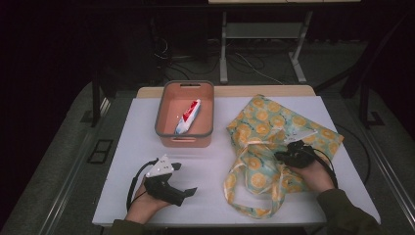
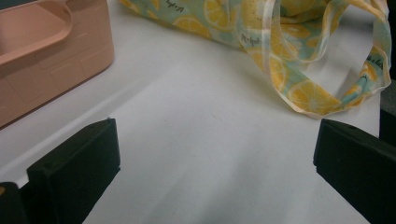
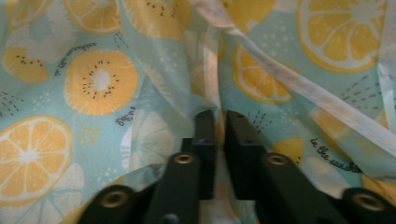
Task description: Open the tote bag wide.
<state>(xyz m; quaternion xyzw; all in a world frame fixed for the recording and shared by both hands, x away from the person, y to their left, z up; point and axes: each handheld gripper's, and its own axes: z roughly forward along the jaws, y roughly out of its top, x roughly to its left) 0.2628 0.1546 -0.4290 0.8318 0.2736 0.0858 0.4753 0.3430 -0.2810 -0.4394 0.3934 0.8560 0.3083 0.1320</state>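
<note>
Though cloth hides my right gripper [image 3: 219,140] jaw tips, they pinch lemon-print bag [image 1: 266,122] fabric; left gripper [image 1: 182,180] wide open, holding nothing.

Black claws, olive sleeves
The left claw [image 1: 182,178] carries a grey three-cornered plate and looping black cable; the right claw [image 3: 219,140] shows brass-coloured screws.

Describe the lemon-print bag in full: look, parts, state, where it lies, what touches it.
The bag is thin, soft-looking cloth, pale teal with yellow citrus slices and small script. It lies flat and crumpled on the white table's right half, beside the pink bin. Its pale handle loops trail toward the near edge. The right claw is shut on a fold of its fabric.
</note>
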